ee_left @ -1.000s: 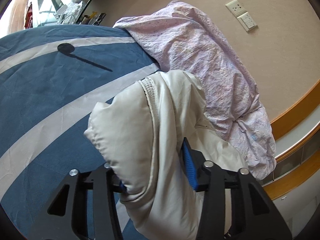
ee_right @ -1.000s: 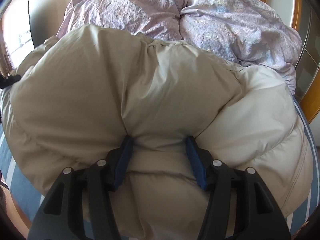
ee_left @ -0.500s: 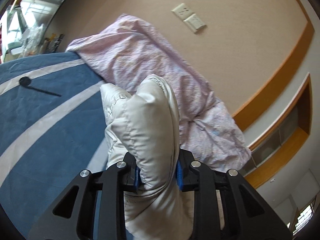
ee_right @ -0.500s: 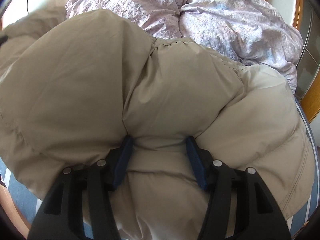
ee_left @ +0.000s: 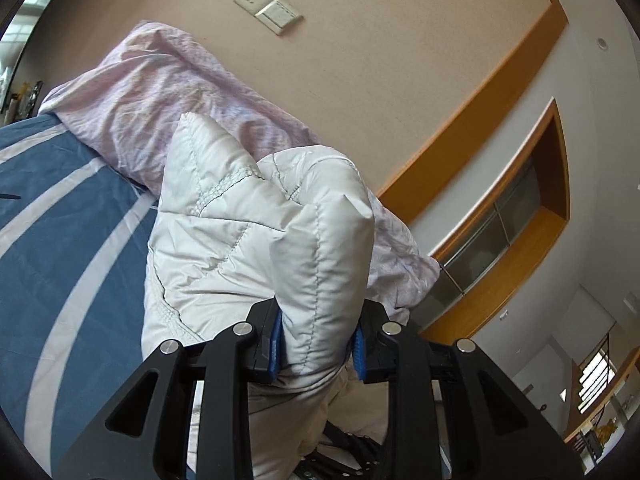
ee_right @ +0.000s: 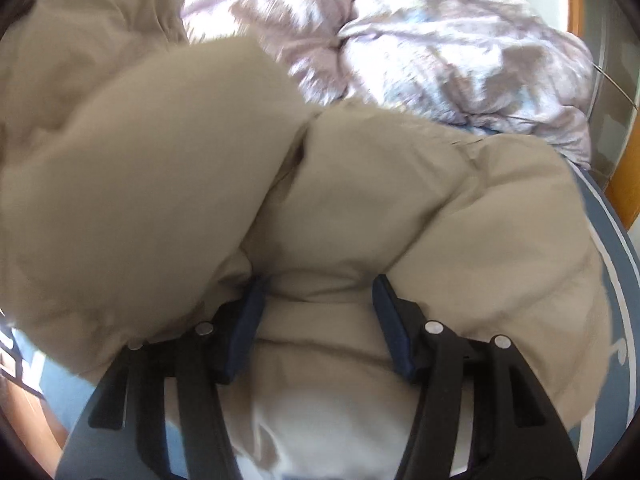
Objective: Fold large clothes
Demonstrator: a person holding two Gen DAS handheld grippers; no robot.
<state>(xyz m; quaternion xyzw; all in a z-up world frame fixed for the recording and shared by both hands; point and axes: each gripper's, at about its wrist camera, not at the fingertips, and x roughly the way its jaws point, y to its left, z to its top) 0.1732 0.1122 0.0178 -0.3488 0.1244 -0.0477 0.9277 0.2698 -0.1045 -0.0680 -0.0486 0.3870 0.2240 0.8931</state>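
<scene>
A puffy beige quilted jacket lies on a blue bed cover with pale stripes. My left gripper is shut on a thick fold of the jacket and holds it lifted above the bed, pointing towards the wall. In the right wrist view the same jacket fills most of the picture, bulging up on the left. My right gripper is shut on a padded section of it, blue pads pressed into the fabric on both sides.
A crumpled pink-lilac duvet is heaped along the wall behind the jacket, also seen as the duvet at the top right. Wall sockets, a wooden headboard trim and a recessed shelf stand beyond.
The left gripper closed on the jacket fold and lifted it up, tilting towards the wall. In the right view the jacket's left side has risen and swung over; the right grip is unchanged.
</scene>
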